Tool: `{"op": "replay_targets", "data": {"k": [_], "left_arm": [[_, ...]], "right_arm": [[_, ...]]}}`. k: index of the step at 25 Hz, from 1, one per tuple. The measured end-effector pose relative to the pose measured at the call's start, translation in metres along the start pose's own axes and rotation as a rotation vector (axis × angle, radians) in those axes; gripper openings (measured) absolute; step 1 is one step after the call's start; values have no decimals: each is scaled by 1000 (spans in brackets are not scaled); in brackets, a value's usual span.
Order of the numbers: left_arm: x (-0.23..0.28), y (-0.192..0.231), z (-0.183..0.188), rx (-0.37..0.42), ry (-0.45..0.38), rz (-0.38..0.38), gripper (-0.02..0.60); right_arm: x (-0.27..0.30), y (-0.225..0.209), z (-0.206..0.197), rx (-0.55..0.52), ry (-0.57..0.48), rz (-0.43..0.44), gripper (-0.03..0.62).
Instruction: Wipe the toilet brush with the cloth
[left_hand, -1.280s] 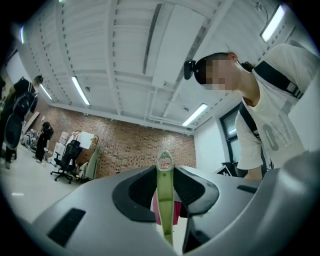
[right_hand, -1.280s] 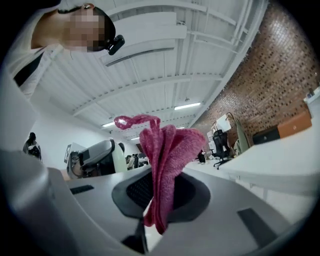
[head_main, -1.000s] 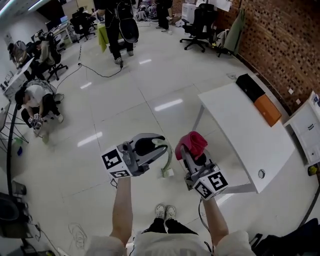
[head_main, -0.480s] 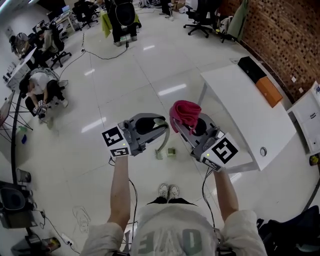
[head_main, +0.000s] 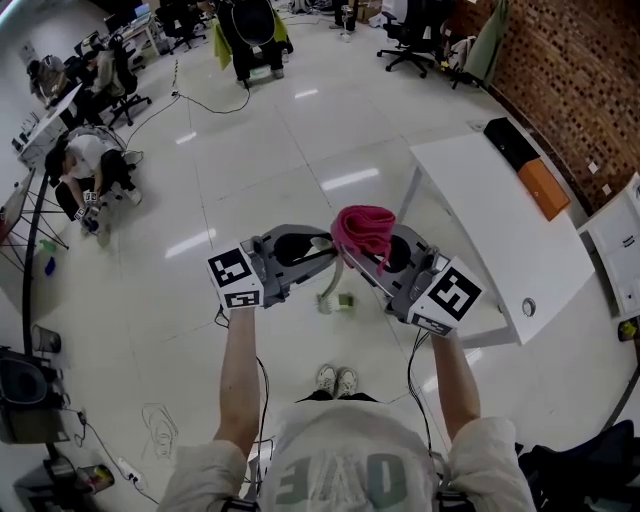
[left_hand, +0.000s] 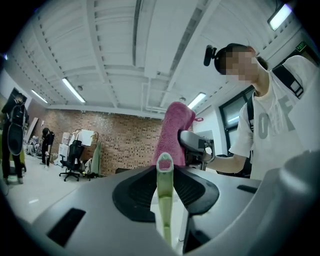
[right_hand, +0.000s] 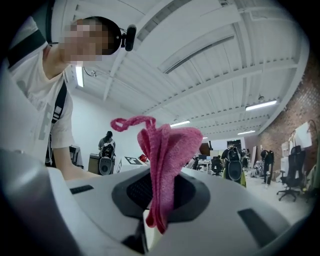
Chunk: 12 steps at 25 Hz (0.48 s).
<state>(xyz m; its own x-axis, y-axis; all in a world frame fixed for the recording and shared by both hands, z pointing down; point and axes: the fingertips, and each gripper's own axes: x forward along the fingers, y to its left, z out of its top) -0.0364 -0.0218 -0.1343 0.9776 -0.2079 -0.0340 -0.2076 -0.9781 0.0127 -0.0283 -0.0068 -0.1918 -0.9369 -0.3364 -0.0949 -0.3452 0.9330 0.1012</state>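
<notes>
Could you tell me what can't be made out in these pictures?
- Brush head: head view, small and blurred; left gripper view, hidden under the jaws.
- Whether cloth touches brush handle: head view, cloth overlaps the handle's tip; left gripper view, cloth stands behind it, gap unclear.

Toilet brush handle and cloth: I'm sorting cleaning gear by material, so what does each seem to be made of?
The toilet brush handle is probably plastic: pale green, smooth and faintly glossy, with a moulded hanging hole at its tip. The cloth looks like microfibre or terry fabric: pink, matte and fuzzy, bunched in soft folds, with a thin loop at one corner.
</notes>
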Motion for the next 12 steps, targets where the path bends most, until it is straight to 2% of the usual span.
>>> {"op": "replay_targets", "data": {"k": [4, 7, 12], "left_arm": [[-3, -3, 1, 11, 6, -12, 109], [-5, -3, -1, 15, 19, -19, 109], [-10, 1, 9, 1, -44, -14, 109]], "right_arm": [[11, 6, -18, 10, 68, 35, 31], [15, 4, -25, 50, 67, 29, 31], [9, -7, -36, 77, 87, -6, 31]]}}
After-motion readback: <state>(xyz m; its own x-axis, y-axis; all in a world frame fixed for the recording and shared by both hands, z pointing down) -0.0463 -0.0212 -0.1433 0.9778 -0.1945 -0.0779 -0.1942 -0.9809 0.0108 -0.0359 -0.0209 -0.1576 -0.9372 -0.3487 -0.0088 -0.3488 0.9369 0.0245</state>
